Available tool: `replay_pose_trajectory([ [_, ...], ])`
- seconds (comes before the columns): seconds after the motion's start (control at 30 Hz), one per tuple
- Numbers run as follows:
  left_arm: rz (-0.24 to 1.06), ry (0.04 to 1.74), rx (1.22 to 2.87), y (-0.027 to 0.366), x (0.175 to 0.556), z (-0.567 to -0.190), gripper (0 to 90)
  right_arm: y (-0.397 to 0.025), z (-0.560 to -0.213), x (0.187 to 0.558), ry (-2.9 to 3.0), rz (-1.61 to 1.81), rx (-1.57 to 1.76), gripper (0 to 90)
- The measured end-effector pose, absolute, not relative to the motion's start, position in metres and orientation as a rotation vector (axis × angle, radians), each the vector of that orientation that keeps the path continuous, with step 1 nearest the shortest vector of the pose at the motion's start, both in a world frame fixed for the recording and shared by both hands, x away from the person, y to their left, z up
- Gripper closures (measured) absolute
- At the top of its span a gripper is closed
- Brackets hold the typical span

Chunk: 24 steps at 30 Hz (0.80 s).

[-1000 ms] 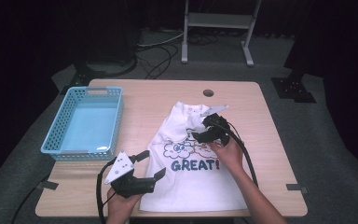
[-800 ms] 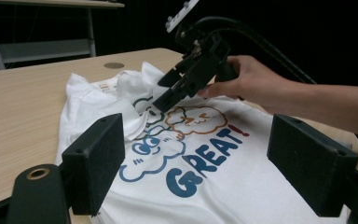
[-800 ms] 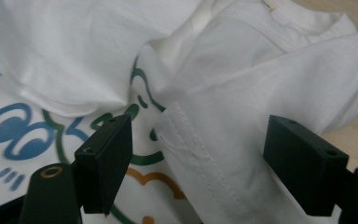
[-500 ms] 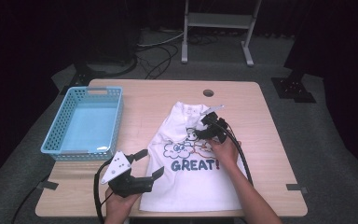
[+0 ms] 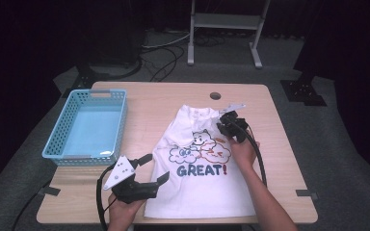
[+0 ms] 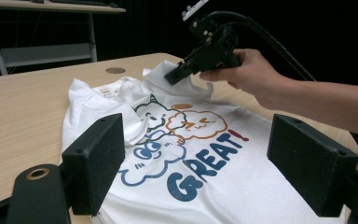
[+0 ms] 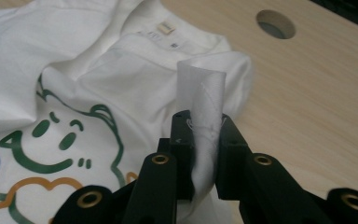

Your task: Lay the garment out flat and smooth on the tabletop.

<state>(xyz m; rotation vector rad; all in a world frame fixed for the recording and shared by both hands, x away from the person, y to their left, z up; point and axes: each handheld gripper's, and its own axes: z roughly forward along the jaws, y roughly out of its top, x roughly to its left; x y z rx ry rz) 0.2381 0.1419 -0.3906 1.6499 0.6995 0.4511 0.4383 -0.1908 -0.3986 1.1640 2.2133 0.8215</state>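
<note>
A white T-shirt (image 5: pixel 200 195) printed "GREAT!" lies face up on the wooden table (image 5: pixel 149 106). My right gripper (image 5: pixel 223 126) is at the shirt's far right, shut on a raised fold of white sleeve fabric (image 7: pixel 205 88) that stands up between its jaws (image 7: pixel 204 140). From the left gripper view, the right gripper (image 6: pixel 170 77) holds that fabric lifted off the table. My left gripper (image 5: pixel 156 167) hovers at the shirt's near left edge, open, its pads (image 6: pixel 98 163) wide apart over the print (image 6: pixel 223 186) and holding nothing.
A light blue plastic basket (image 5: pixel 122 127) stands at the table's left, with nothing inside. A round cable hole (image 5: pixel 215 95) lies beyond the shirt's collar. Black cables trail from both grippers toward the near edge. A metal stand (image 5: pixel 224 21) is on the floor behind.
The right gripper, still holding the sleeve fabric, has shifted slightly toward the far right. The left gripper has barely moved and stays open.
</note>
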Motion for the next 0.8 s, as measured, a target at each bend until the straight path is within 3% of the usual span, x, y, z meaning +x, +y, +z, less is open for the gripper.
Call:
replay_pose_trajectory([
  [0.43, 0.444, 0.701, 1.649, 0.14, 0.237, -0.392, 18.3, -0.23, -0.377, 0.431, 2.043, 0.839, 1.247, 83.1],
  [0.8, 0.441, 0.696, 1.663, 0.137, 0.238, -0.393, 18.3, -0.251, -0.4, 0.447, 2.021, 0.745, 1.387, 75.4],
])
